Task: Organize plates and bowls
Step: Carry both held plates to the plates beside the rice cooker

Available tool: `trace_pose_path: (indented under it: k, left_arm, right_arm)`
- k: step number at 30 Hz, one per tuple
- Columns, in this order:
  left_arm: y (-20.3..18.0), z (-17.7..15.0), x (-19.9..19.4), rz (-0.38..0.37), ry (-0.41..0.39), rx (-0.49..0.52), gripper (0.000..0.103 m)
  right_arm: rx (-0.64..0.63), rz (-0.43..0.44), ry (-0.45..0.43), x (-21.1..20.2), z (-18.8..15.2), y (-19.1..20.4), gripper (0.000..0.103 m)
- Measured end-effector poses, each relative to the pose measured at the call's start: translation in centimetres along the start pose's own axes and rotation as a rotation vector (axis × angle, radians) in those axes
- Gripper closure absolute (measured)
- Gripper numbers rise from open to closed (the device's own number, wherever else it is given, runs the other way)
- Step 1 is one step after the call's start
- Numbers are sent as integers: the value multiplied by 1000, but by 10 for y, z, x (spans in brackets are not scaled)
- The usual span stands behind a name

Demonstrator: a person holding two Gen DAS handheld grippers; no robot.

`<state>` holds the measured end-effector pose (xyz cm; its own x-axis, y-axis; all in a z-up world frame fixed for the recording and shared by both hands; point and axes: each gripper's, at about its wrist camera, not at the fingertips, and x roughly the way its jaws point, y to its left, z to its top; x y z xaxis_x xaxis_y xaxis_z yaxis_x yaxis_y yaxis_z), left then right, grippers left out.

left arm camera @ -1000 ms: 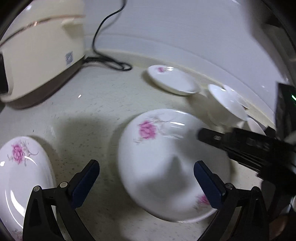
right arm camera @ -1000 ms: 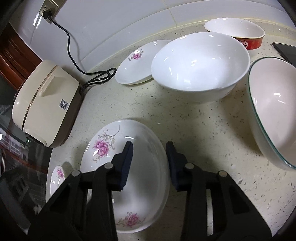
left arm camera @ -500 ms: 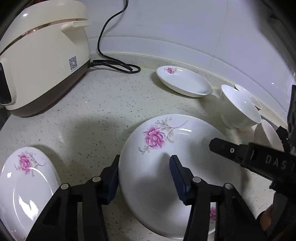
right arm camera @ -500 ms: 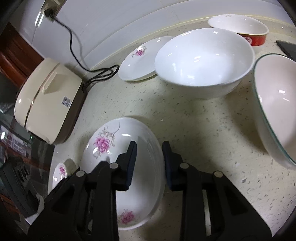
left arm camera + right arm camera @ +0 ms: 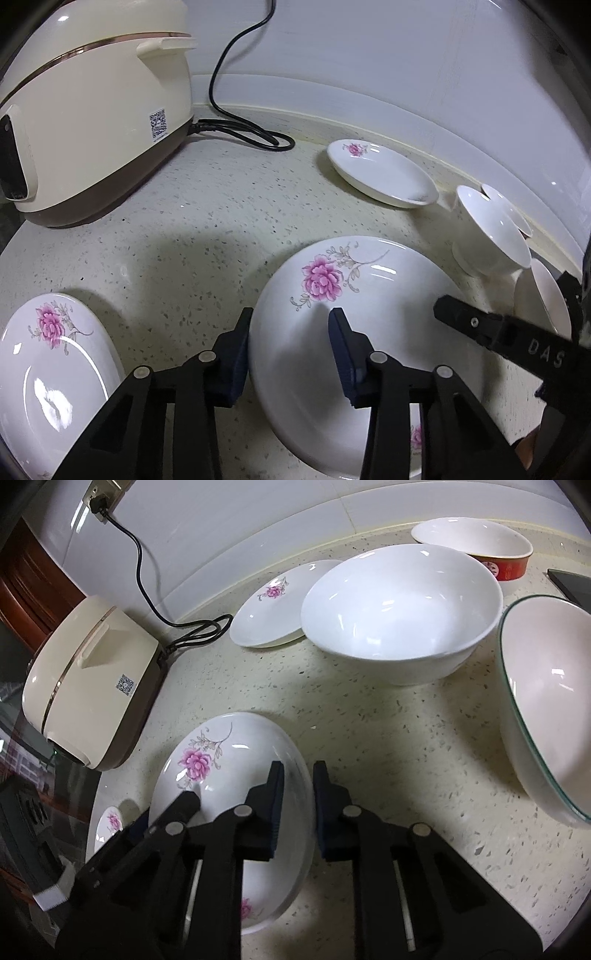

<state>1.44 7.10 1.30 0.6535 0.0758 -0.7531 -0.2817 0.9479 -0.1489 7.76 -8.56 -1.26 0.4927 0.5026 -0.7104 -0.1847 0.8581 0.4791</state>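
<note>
Speckled counter point(image 5: 388, 738) | floral plate point(image 5: 369, 295) rim between both grippers' jaws | left closing

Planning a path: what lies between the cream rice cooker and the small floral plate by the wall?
A looped black power cord beside the cream rice cooker, then bare speckled counter to the small floral plate; left wrist view.

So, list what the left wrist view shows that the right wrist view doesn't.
Only left wrist: the lettering on the side of the right gripper, which is shut on the big plate. Only right wrist: the wall socket and a dark flat thing at the edge. Both: the big plate, cooker, cord, small plate by the wall, white bowl.
</note>
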Motion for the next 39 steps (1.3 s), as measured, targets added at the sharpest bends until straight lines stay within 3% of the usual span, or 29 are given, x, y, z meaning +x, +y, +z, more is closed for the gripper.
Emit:
trace_pose_path:
  k: [5, 8, 12, 17, 21, 39]
  left_arm:
    - [3, 1, 0, 20, -2, 19, 66]
    - [5, -1, -3, 59, 9, 22, 66]
    - [11, -3, -8, 101, 7, 32, 66]
    - [3, -6, -9, 79, 16, 53, 73]
    - [7, -8, -11, 55, -8, 22, 81]
    - [27, 0, -36, 31, -63, -41, 81]
  right_arm:
    - [-31, 6, 33, 1, 2, 3, 85]
    - [20, 55, 70, 0, 3, -4, 84]
    - [1, 29, 74, -3, 3, -4, 84]
    - [-69, -3, 55, -1, -4, 11, 84]
    - [-41, 2, 41, -1, -3, 4, 85]
    - [1, 175, 3, -16, -1, 10, 85]
